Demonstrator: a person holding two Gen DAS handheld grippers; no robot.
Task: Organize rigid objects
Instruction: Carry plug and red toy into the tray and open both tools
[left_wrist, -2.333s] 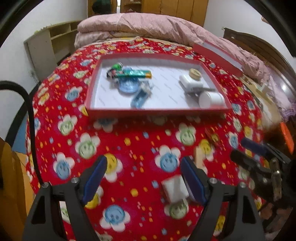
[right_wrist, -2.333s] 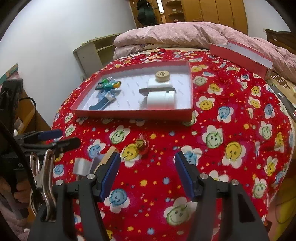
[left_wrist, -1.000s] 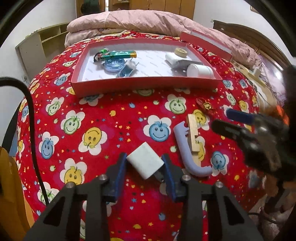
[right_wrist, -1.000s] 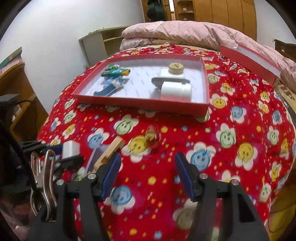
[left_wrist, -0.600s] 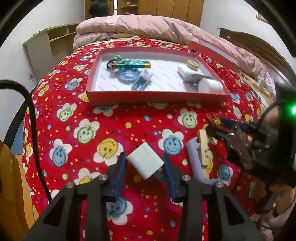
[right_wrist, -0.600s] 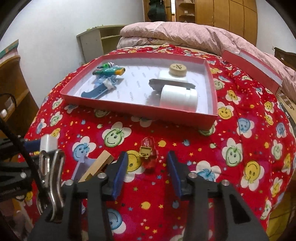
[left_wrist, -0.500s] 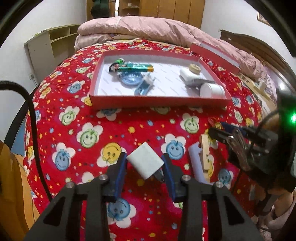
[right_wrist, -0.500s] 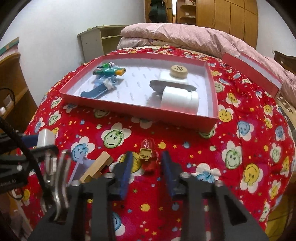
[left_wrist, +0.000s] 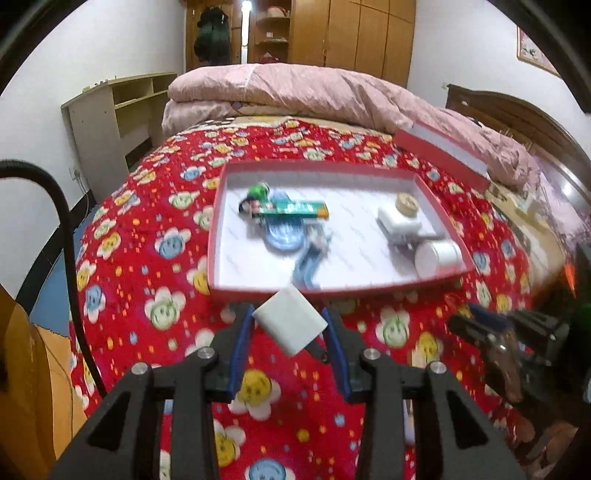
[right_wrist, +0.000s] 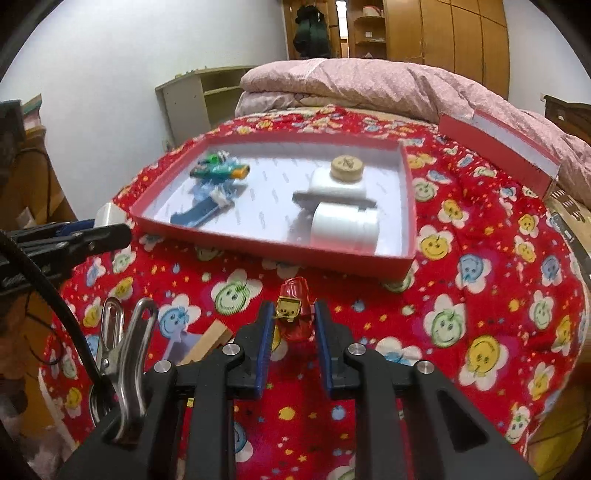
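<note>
My left gripper (left_wrist: 288, 326) is shut on a white block (left_wrist: 290, 319) and holds it in the air just before the near rim of the red tray (left_wrist: 218, 206). It also shows at the left of the right wrist view (right_wrist: 107, 225). My right gripper (right_wrist: 293, 321) is shut on a small red toy car (right_wrist: 293, 314) low over the red flowered bedspread, in front of the tray (right_wrist: 404, 173). The tray holds a white cylinder (right_wrist: 345, 225), a white box with a round wooden piece (right_wrist: 347, 166), a green tube (left_wrist: 291, 208) and blue pieces.
A wooden block (right_wrist: 207, 341) and a pale purple curved piece (right_wrist: 177, 345) lie on the bedspread left of my right gripper. The tray's red lid (right_wrist: 498, 142) lies at the far right. A folded pink quilt (left_wrist: 295, 92) lies behind. A shelf stands at the left.
My left gripper has carried the white block up to the tray's near rim. My right gripper has closed on the red toy car.
</note>
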